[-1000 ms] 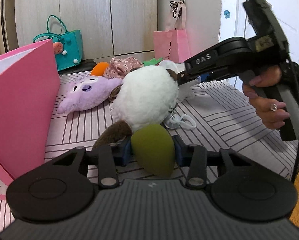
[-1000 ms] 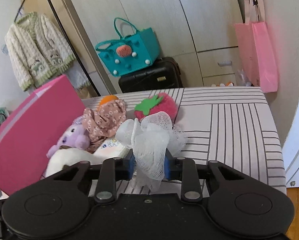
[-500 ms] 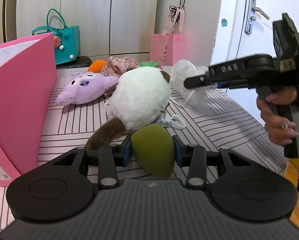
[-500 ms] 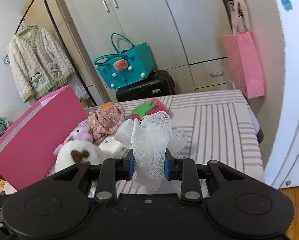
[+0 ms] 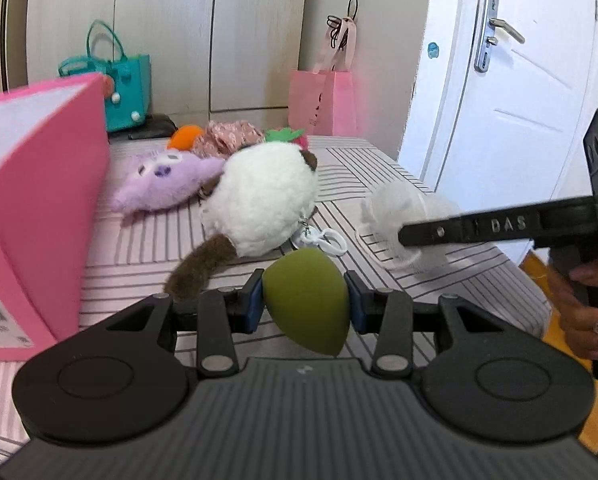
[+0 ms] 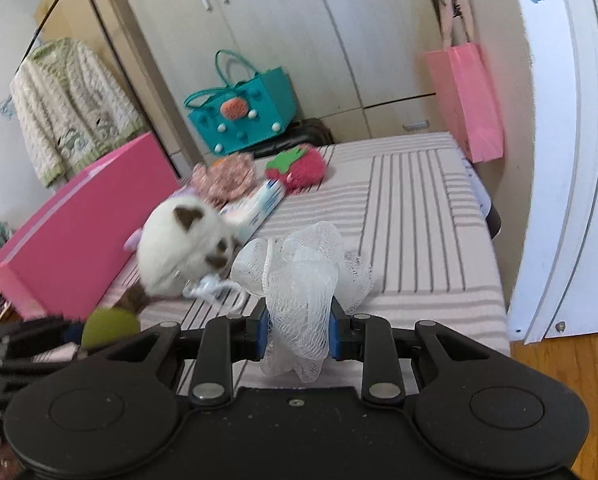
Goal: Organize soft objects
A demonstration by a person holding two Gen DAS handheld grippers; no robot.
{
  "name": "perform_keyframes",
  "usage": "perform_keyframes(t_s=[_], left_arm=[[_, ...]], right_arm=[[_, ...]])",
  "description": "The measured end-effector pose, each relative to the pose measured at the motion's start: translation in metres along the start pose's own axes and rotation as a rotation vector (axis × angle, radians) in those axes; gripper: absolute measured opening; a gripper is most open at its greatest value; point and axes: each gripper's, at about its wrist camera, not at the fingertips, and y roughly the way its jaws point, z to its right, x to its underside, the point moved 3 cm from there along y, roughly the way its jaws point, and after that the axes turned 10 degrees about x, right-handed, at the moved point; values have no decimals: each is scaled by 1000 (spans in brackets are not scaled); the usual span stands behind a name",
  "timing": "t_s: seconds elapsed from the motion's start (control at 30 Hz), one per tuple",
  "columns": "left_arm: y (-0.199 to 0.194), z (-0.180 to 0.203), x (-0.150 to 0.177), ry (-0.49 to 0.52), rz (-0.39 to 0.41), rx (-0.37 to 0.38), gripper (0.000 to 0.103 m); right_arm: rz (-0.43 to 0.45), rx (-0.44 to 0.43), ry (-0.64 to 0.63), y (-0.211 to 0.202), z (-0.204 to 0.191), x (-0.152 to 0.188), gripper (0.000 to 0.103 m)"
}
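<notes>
Olive-green foam: a teardrop sponge (image 5: 305, 300) sits squarely between the pads of the left gripper (image 5: 305, 300), blunt end away from the camera, pointed tip hanging toward it. Jaws stand partly closed, both blue pads pressing the sponge's sides; a firm grasp. It is held above the near edge of the striped table (image 5: 399, 176).

White mesh bath pouf (image 6: 299, 280) is pinched at its middle between the pads of the right gripper (image 6: 298, 330). Jaws clenched tight on the netting; ruffles billow out above the fingers, a tail hangs below. In the left wrist view the pouf (image 5: 403, 220) is right of the sponge, over the table's right side; the person's hand (image 5: 583, 316) grips the handle.

On the table, just beyond the sponge: white plush with brown ears (image 5: 263, 204), key clip (image 5: 327, 242) attached. Farther left, purple plush (image 5: 167, 184). At the far end, floral cloth (image 6: 223, 176) and strawberry plush (image 6: 299, 168). Pink box (image 5: 39, 208) stands at the left.
</notes>
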Motion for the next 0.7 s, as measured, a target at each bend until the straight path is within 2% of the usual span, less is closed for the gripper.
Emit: perform_keyframes(t_s=[0.1, 0.3, 0.5, 0.7], left_arm=[[-9, 3, -1, 23, 15, -9, 40], [-24, 0, -2, -4, -8, 20, 40], [-41, -12, 1, -52, -96, 70, 40], [-59, -28, 4, -100, -183, 105, 40]], right_arm=[[-13, -11, -14, -8, -9, 6, 33], [-70, -49, -30, -20, -23, 14, 32], [-132, -99, -46, -36, -37, 18, 32], [-211, -205, -71, -46, -63, 21, 32]])
